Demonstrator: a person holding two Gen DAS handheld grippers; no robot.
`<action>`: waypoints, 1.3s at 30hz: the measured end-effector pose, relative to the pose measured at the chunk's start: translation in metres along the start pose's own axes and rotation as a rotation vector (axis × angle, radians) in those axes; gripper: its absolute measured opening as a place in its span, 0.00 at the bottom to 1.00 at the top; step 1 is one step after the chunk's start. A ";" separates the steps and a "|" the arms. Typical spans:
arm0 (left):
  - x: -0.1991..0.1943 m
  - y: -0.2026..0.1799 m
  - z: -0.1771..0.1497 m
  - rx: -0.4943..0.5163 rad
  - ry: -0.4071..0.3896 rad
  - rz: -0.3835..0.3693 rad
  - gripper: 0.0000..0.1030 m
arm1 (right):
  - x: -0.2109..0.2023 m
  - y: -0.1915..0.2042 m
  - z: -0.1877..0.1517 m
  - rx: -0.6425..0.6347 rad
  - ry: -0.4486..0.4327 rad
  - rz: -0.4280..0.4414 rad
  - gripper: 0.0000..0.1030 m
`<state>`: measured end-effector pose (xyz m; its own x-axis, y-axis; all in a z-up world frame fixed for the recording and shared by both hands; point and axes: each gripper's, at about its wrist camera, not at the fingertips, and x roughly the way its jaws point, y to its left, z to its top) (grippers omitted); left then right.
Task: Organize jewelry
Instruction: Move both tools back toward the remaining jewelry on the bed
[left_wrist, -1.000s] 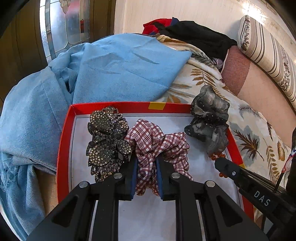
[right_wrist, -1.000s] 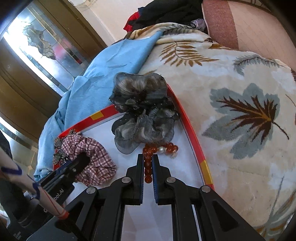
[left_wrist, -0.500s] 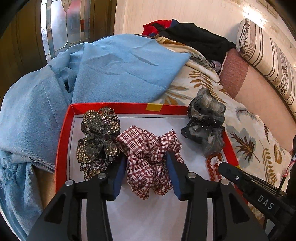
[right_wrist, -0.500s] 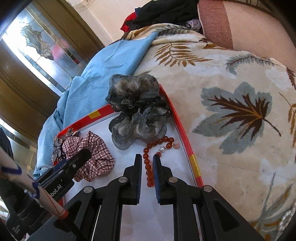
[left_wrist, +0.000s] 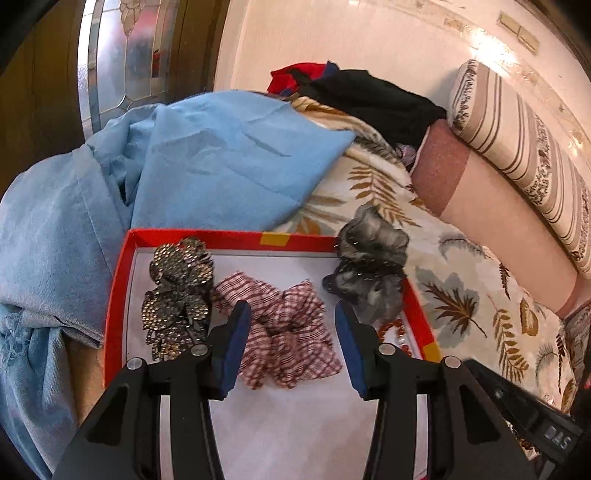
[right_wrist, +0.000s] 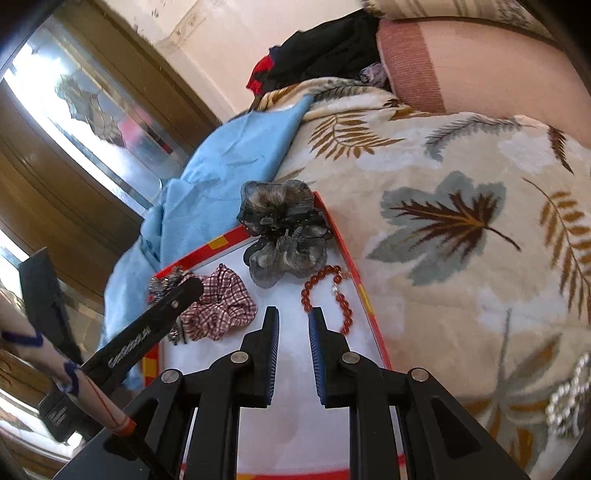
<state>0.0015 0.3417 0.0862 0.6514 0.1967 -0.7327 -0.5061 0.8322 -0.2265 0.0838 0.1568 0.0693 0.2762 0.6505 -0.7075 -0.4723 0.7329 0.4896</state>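
A: Where is the jewelry?

B: In the red-rimmed white tray (left_wrist: 118, 291): rhinestone flower clip (left_wrist: 177, 295), red checked fabric scrunchie (left_wrist: 288, 332), grey organza scrunchie (right_wrist: 284, 232), red bead bracelet (right_wrist: 325, 295).

A: The grippers?

B: Left gripper (left_wrist: 291, 336) jaws wide apart around the checked scrunchie; right gripper (right_wrist: 293, 332) jaws slightly apart, empty, beside the bracelet.

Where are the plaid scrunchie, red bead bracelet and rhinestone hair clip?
plaid scrunchie (left_wrist: 286, 328): left wrist view, middle folds.
red bead bracelet (right_wrist: 305, 295): right wrist view, left-side beads.
rhinestone hair clip (left_wrist: 181, 264): left wrist view, upper petal.
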 end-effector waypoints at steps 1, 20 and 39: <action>-0.001 -0.002 0.000 0.006 -0.003 0.000 0.45 | -0.006 -0.002 -0.003 0.010 -0.006 0.006 0.18; -0.027 -0.078 -0.033 0.226 -0.113 -0.004 0.45 | -0.111 -0.067 -0.072 0.123 -0.088 -0.034 0.22; -0.071 -0.175 -0.099 0.451 -0.166 -0.108 0.46 | -0.226 -0.169 -0.133 0.300 -0.234 -0.171 0.26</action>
<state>-0.0124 0.1308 0.1138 0.7864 0.1464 -0.6001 -0.1596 0.9867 0.0314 -0.0098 -0.1404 0.0788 0.5284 0.5166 -0.6737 -0.1482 0.8375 0.5260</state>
